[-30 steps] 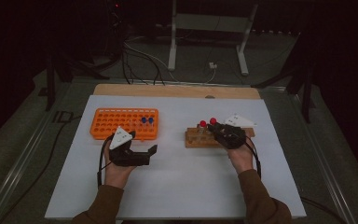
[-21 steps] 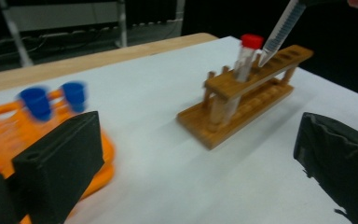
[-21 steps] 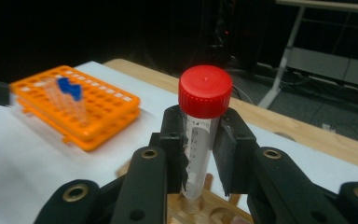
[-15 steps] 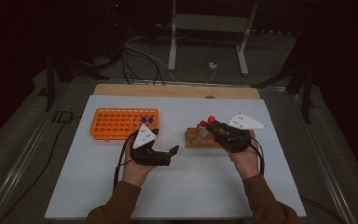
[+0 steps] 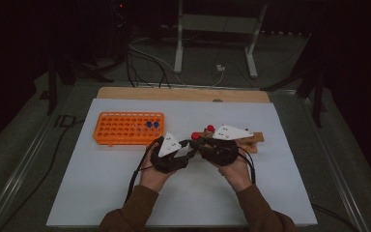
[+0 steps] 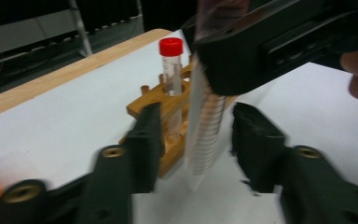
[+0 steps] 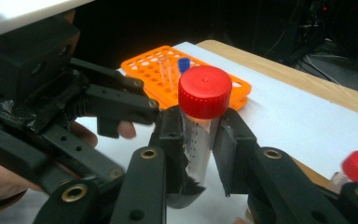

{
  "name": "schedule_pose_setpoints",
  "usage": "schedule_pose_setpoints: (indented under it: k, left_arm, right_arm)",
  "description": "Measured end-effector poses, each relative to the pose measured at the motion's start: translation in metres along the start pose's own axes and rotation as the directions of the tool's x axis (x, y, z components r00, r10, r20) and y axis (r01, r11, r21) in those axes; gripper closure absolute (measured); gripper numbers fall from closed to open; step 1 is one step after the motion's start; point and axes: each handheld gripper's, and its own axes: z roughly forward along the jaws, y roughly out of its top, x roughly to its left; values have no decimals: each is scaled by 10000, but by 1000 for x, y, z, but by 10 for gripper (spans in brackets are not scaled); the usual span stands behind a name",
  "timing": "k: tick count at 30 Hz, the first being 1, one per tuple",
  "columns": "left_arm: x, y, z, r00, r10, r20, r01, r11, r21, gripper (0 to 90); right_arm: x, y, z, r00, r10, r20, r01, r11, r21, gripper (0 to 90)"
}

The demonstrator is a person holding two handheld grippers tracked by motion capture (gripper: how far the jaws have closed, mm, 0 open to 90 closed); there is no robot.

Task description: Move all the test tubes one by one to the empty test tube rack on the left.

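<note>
A clear tube with a red cap (image 7: 204, 91) stands upright in my right gripper (image 7: 200, 119), which is shut on it just below the cap. In the high view that tube (image 5: 195, 137) sits between the two hands, above the white mat. My left gripper (image 6: 199, 112) has just been closing its jaws around the tube's lower part (image 6: 206, 140); a gap still shows on each side, so the pads are off it. A second red-capped tube (image 6: 171, 70) stands in the wooden rack (image 5: 252, 140). In the high view the left gripper (image 5: 186, 151) faces the right gripper (image 5: 201, 144).
An orange tube rack (image 5: 125, 128) lies at the left of the white mat (image 5: 101, 193), with blue-capped tubes (image 5: 149, 124) in its right end. A wooden board edge (image 5: 183, 94) runs along the mat's far side. Cables and a metal stand lie beyond the table.
My left hand has moved right, from the orange rack to the right gripper, and its jaws have narrowed. My right hand has carried the red-capped tube left, off the wooden rack.
</note>
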Motion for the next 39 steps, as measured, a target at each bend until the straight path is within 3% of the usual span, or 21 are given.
schedule_pose_setpoints:
  k: [3, 5, 6, 9, 12, 18, 23, 28, 30, 35, 39]
  left_arm:
    - [2, -2, -1, 10000, 82, 31, -83, 9999, 71, 733]
    - [5, -5, -4, 9999, 11, -107, -11, 10000, 36, 738]
    - [8, -7, -6, 9997, -50, -228, 50, 10000, 4, 739]
    - [21, -15, -19, 9967, -282, -760, 274, 9995, -124, 739]
    - [38, -23, -36, 9883, -603, -1400, 565, 9979, -310, 740]
    - [72, -32, -64, 9628, -1115, -2461, 991, 9931, -620, 739]
    - [94, -37, -78, 9356, -1543, -3174, 1304, 9869, -953, 740]
    - [112, -45, -80, 9030, -2096, -3750, 1757, 9767, -1228, 740]
    - [116, -47, -81, 8938, -2237, -3888, 1866, 9736, -1311, 740]
    - [125, -52, -78, 8745, -2245, -4300, 1927, 9743, -1167, 740]
    - [134, -59, -70, 8541, -2405, -4612, 2178, 9706, -1026, 740]
  right_arm:
    - [1, 0, 2, 9999, -25, -121, 27, 9999, 104, 714]
    - [0, -1, 0, 9998, -14, -179, 15, 10000, 76, 565]
    - [-1, -1, -1, 10000, -15, -57, 15, 10000, 24, 493]
    - [-6, -2, -10, 9998, -25, 221, 28, 9999, -136, 400]
    - [-13, -7, -20, 9976, -3, 691, 14, 9999, -158, 325]
    - [-27, -18, -35, 9913, 263, 1293, -249, 9996, -124, 224]
    - [-31, -25, -45, 9857, 201, 1674, -194, 9998, -59, 167]
    - [-33, -26, -50, 9834, 286, 1794, -264, 9995, -145, 163]
    - [-34, -27, -51, 9830, 285, 1814, -261, 9995, -156, 163]
    - [-35, -28, -53, 9822, 267, 1859, -234, 9995, -196, 163]
    - [-35, -29, -52, 9825, 318, 1835, -280, 9993, -233, 163]
